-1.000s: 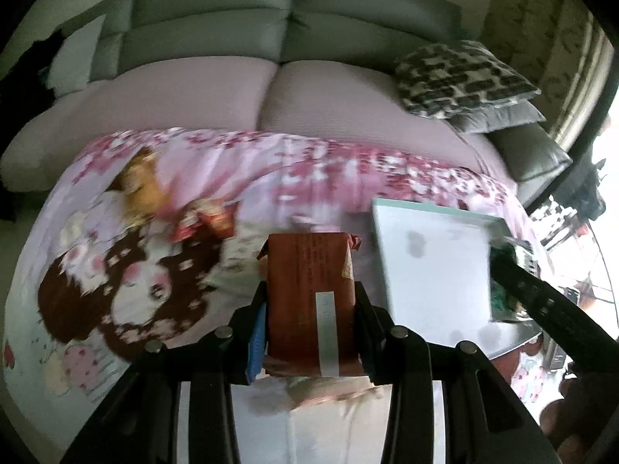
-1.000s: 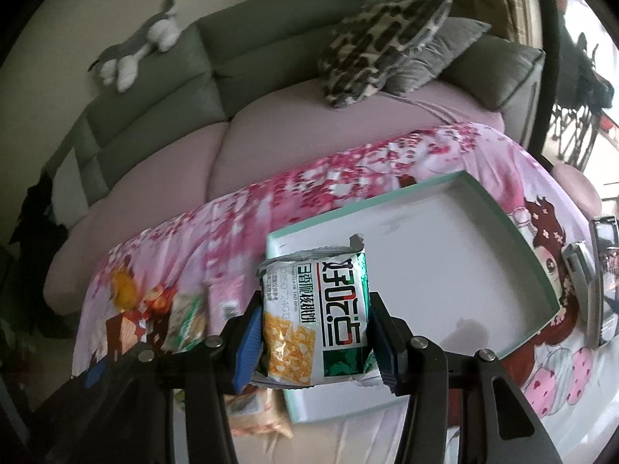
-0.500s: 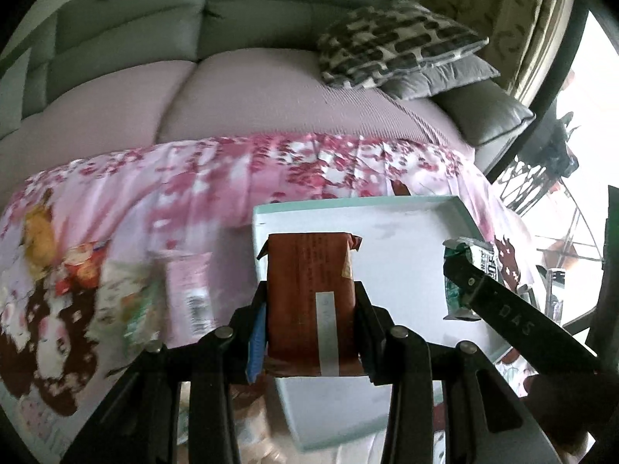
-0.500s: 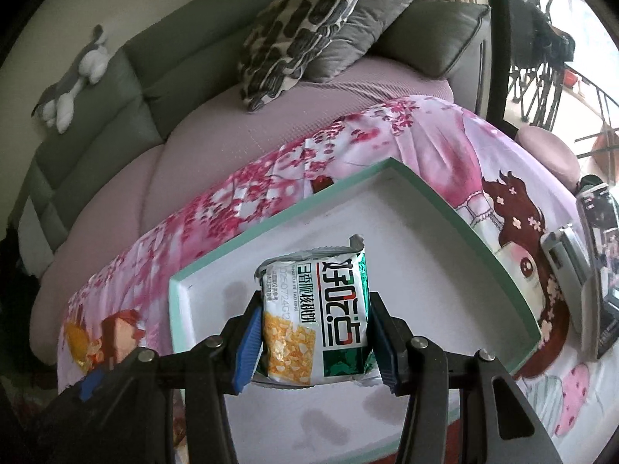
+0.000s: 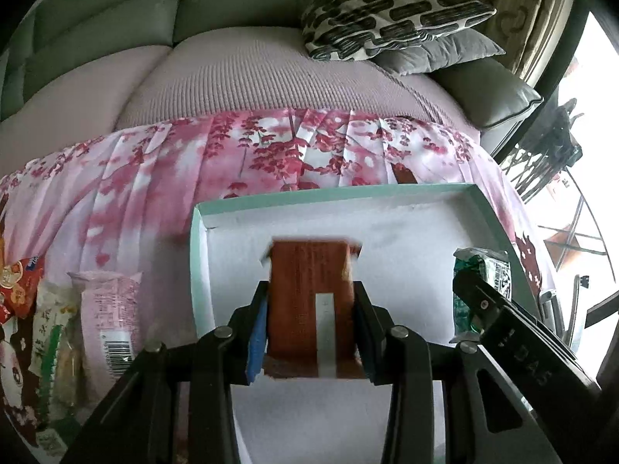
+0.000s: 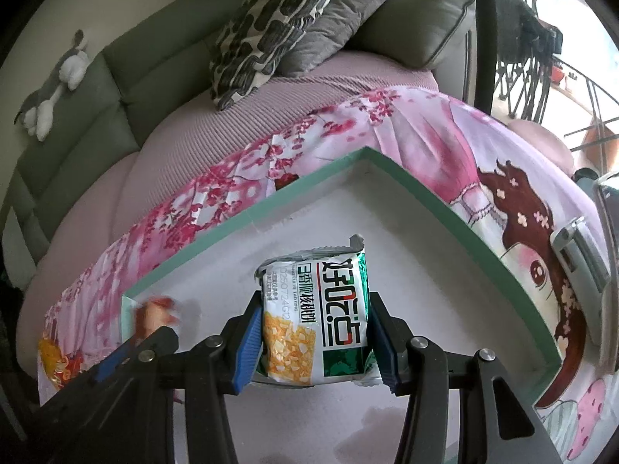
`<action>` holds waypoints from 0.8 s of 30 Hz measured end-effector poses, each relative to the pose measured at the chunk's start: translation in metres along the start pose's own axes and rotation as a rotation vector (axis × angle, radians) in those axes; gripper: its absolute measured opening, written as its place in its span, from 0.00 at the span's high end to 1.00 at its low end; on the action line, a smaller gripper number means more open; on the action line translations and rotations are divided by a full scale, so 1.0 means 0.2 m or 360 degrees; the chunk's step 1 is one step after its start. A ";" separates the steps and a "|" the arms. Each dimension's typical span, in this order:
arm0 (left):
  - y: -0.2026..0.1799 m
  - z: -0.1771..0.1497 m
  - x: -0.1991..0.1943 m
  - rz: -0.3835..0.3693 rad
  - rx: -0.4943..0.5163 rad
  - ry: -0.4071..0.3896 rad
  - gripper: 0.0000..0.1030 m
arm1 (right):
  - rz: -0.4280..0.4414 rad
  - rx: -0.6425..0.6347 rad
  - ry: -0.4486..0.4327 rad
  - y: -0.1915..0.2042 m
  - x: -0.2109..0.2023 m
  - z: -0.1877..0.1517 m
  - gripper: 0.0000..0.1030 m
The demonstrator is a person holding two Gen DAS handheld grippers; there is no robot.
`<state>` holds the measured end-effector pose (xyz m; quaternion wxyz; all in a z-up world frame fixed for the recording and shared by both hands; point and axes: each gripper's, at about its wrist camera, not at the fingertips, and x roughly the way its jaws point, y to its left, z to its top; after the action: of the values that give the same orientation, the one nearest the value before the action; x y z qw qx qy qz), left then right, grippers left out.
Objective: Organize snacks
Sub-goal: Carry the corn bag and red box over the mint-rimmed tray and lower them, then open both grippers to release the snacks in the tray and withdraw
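My left gripper [image 5: 311, 297] is shut on a red-brown snack packet [image 5: 309, 294] and holds it over the left part of a shallow white tray with a green rim [image 5: 332, 193]. My right gripper [image 6: 313, 317] is shut on a green and white snack packet with yellow corn print [image 6: 315, 317], held over the same tray [image 6: 425, 208]. The right gripper and its packet [image 5: 483, 274] show at the right in the left wrist view. The left gripper's packet [image 6: 153, 315] shows blurred at the left in the right wrist view.
The tray lies on a pink cartoon-print cloth [image 5: 193, 170] in front of a grey sofa [image 5: 232, 4] with patterned pillows [image 5: 390, 4]. A pink packet [image 5: 110, 309], a green-white packet [image 5: 48, 344] and a red packet [image 5: 17, 282] lie left of the tray. A plush toy [image 6: 54, 89] sits on the sofa back.
Both grippers have moved right and forward with their packets, from beside the tray to over its white floor. The loose snacks have slid to the left edge of the left view.
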<state>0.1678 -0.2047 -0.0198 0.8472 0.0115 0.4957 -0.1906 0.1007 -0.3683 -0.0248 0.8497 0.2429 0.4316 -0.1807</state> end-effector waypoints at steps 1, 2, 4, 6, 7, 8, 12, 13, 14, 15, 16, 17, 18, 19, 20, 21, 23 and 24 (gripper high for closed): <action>0.00 0.00 0.00 0.0008 0.0007 0.0000 0.60 | -0.0001 0.0002 0.0004 0.00 0.00 0.00 0.48; 0.00 0.00 -0.01 0.0014 0.0012 -0.0003 0.60 | -0.0004 -0.0002 0.0011 0.00 0.01 0.00 0.48; 0.00 0.00 -0.03 0.0021 0.0010 -0.0003 0.59 | -0.0002 -0.0011 0.0022 0.01 0.02 -0.01 0.48; 0.01 0.01 -0.05 0.0035 -0.0012 0.0013 0.57 | -0.0001 -0.0014 0.0040 0.01 0.02 -0.01 0.48; 0.02 0.01 -0.06 0.0045 -0.0018 0.0011 0.52 | -0.0001 -0.0018 0.0045 0.01 0.02 -0.01 0.48; 0.03 0.02 -0.07 0.0060 -0.0023 0.0007 0.46 | -0.0007 -0.0024 0.0048 0.01 0.01 -0.01 0.47; 0.07 0.03 -0.11 0.0124 -0.0057 0.0005 0.43 | -0.0033 -0.0020 0.0063 0.01 0.00 -0.01 0.46; 0.07 0.04 -0.11 0.0139 -0.0066 0.0015 0.43 | -0.0045 -0.0023 0.0069 0.00 0.00 0.00 0.45; 0.08 0.04 -0.11 0.0151 -0.0068 0.0023 0.43 | -0.0061 -0.0027 0.0077 0.00 0.00 0.00 0.41; 0.09 0.04 -0.11 0.0154 -0.0052 0.0047 0.43 | -0.0072 -0.0033 0.0080 0.00 -0.01 0.00 0.39; 0.09 0.04 -0.11 0.0170 -0.0048 0.0056 0.42 | -0.0076 -0.0037 0.0078 0.00 -0.02 0.00 0.39; 0.09 0.03 -0.11 0.0178 -0.0046 0.0060 0.42 | -0.0080 -0.0040 0.0080 0.00 -0.02 0.00 0.38; 0.09 0.03 -0.11 0.0181 -0.0046 0.0064 0.42 | -0.0083 -0.0042 0.0088 0.00 -0.02 0.00 0.35; 0.09 0.03 -0.12 0.0185 -0.0046 0.0066 0.41 | -0.0085 -0.0044 0.0099 0.00 -0.02 0.00 0.32; 0.09 0.03 -0.12 0.0192 -0.0044 0.0066 0.34 | -0.0090 -0.0047 0.0113 0.00 -0.02 0.00 0.27; 0.09 0.03 -0.12 0.0197 -0.0041 0.0065 0.28 | -0.0096 -0.0051 0.0123 0.00 -0.02 0.00 0.26; 0.09 0.03 -0.14 0.0215 -0.0035 0.0043 0.18 | -0.0120 -0.0066 0.0144 0.00 -0.03 -0.01 0.24; 0.09 0.03 -0.14 0.0227 -0.0025 0.0032 0.18 | -0.0132 -0.0074 0.0153 -0.01 -0.03 -0.01 0.19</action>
<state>0.1666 -0.1805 0.0049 0.8537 0.0422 0.5036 -0.1258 0.0962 -0.3679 -0.0214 0.8252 0.2135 0.4857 -0.1939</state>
